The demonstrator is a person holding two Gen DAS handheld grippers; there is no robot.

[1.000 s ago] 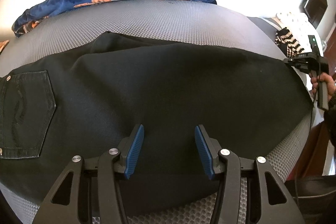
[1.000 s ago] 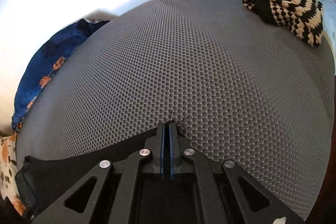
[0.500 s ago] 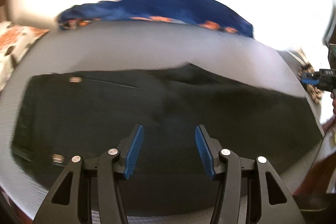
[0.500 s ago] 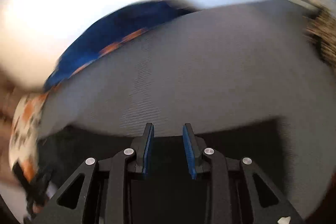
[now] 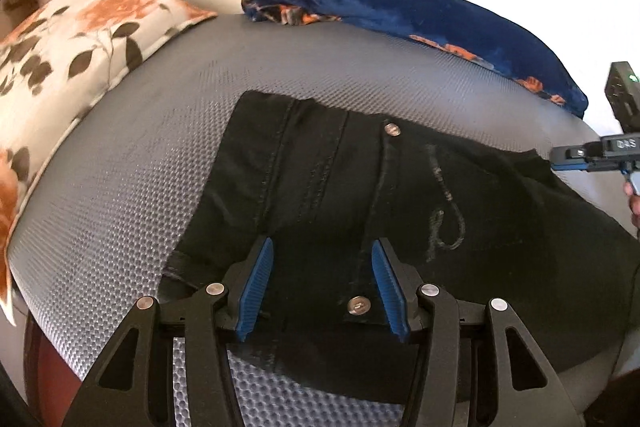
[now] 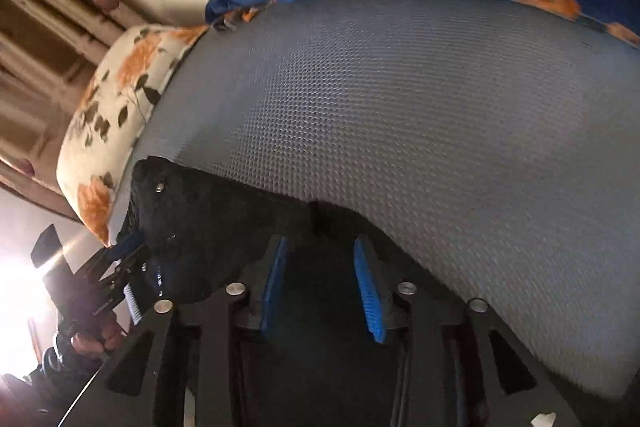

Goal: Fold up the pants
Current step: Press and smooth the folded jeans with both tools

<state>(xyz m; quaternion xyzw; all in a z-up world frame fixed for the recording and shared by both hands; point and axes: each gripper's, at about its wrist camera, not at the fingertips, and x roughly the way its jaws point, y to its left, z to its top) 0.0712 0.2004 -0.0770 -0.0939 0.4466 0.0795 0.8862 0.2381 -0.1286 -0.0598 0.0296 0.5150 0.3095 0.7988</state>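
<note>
Black denim pants [image 5: 360, 195] lie flat on a grey mesh mattress [image 5: 140, 155], waistband end to the left, with rivets and a stitched pocket showing. My left gripper [image 5: 322, 267] is open, its blue pads just above the pants near the waistband's front edge, holding nothing. My right gripper [image 6: 320, 263] is open and empty over the pants [image 6: 224, 227] farther right. It also shows in the left wrist view [image 5: 580, 157] at the pants' far right edge. The left gripper shows in the right wrist view [image 6: 128, 247] at the waistband end.
A floral orange and white pillow [image 5: 60, 55] lies at the left end of the mattress. A blue blanket with orange print [image 5: 420, 15] is bunched along the far side against the wall. The mattress's front edge is just below my left gripper.
My right gripper has let go of the pants and opened. Both grippers have swung left toward the waistband end; the pillow has come into view.
</note>
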